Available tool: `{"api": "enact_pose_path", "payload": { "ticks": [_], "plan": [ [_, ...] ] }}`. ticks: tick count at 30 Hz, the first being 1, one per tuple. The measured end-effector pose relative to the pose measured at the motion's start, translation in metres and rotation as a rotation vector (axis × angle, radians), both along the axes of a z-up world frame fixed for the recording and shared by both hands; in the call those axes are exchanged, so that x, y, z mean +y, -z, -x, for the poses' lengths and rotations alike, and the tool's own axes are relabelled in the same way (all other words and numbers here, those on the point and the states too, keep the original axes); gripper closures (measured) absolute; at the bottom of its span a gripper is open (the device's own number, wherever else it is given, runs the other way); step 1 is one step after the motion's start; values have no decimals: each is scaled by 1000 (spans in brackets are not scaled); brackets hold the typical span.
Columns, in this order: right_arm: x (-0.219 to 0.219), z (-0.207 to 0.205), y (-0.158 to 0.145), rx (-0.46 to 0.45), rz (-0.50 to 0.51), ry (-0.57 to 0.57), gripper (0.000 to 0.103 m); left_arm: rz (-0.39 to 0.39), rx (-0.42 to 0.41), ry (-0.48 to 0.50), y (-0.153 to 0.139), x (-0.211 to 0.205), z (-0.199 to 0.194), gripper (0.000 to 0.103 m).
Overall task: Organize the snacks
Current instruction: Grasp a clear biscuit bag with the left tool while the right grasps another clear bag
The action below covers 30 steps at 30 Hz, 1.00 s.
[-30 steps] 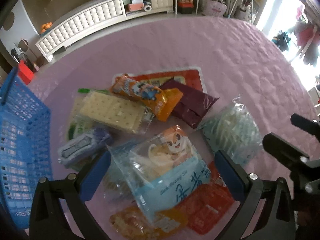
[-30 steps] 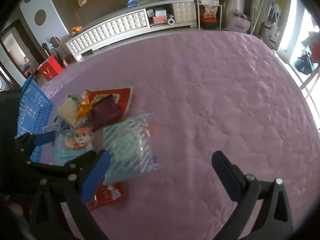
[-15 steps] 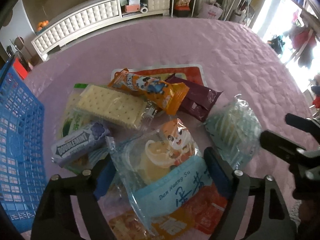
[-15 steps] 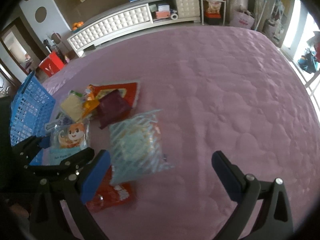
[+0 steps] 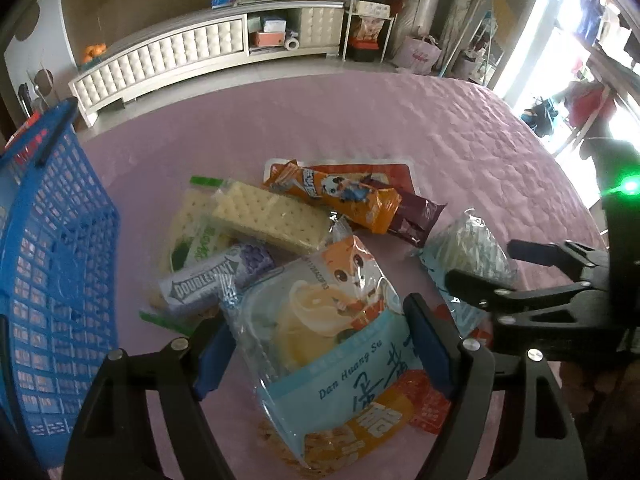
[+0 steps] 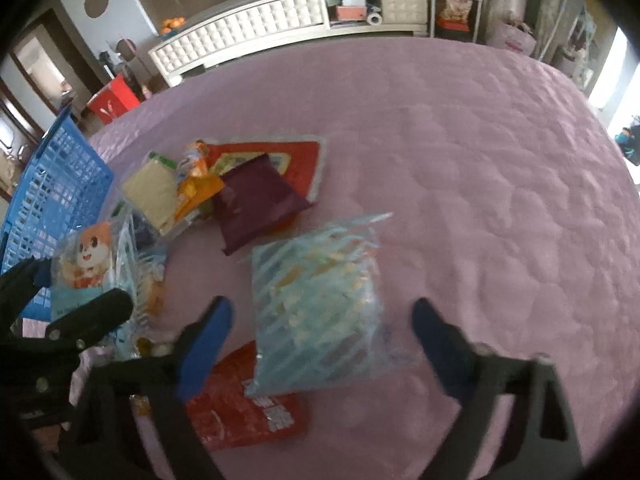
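Observation:
A pile of snacks lies on the pink quilted table (image 5: pixel 440 128). My left gripper (image 5: pixel 324 348) is open, its fingers on either side of a light blue bag with a cartoon fox (image 5: pixel 332 320). Behind it lie a cracker pack (image 5: pixel 268 216), an orange packet (image 5: pixel 336 196), a purple pouch (image 5: pixel 416 216) and a Doublemint pack (image 5: pixel 216 280). My right gripper (image 6: pixel 320 332) is open, straddling a striped pale blue bag (image 6: pixel 316 304); that bag also shows in the left wrist view (image 5: pixel 468 252). A red packet (image 6: pixel 244 408) lies under it.
A blue plastic basket (image 5: pixel 48 248) stands at the left of the pile; it also shows in the right wrist view (image 6: pixel 52 184). A white tufted cabinet (image 5: pixel 168 56) and shelves stand beyond the table's far edge. The table's right half (image 6: pixel 500 200) is bare cloth.
Both grippers have moved forward and down. The left now brackets the fox bag with narrower jaws. The right has shifted left, so the striped bag sits between its fingers.

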State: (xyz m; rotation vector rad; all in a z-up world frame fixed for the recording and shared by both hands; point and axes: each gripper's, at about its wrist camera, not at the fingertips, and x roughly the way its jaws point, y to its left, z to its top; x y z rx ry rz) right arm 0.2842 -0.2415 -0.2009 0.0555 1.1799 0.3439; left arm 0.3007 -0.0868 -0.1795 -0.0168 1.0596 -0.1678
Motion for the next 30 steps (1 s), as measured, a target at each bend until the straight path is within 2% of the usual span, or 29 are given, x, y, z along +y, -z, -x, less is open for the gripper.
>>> {"api": "enact_pose_path", "payload": {
  "ticks": [1,3,6,10,14,19,24,30],
  "plan": [
    [0,0,0,-8,19,2,24,3,1,-2,2,-1,0,25],
    [2,0,0,-25,58,0,33,6,6,-6,3,1,0,25],
    [-3,4,-5,-39,30,13,41,6,5,-3,1,4,4,25],
    [-10,13,-19,-67,3,19,42,1,-13,1,-6,4,9,25],
    [-16,30,-47,-120,-17,28,42,5,-45,18,-23,2,19,25],
    [-10,52,-96,-196,-29,26,42,-2,-111,20,-59,9,38,25],
    [18,77,-149,-285,-54,7,42,25,-191,18,-109,25,70,25],
    [53,104,-193,-382,-58,-43,42,17,-274,2,-159,57,110,25]
  ]
}}
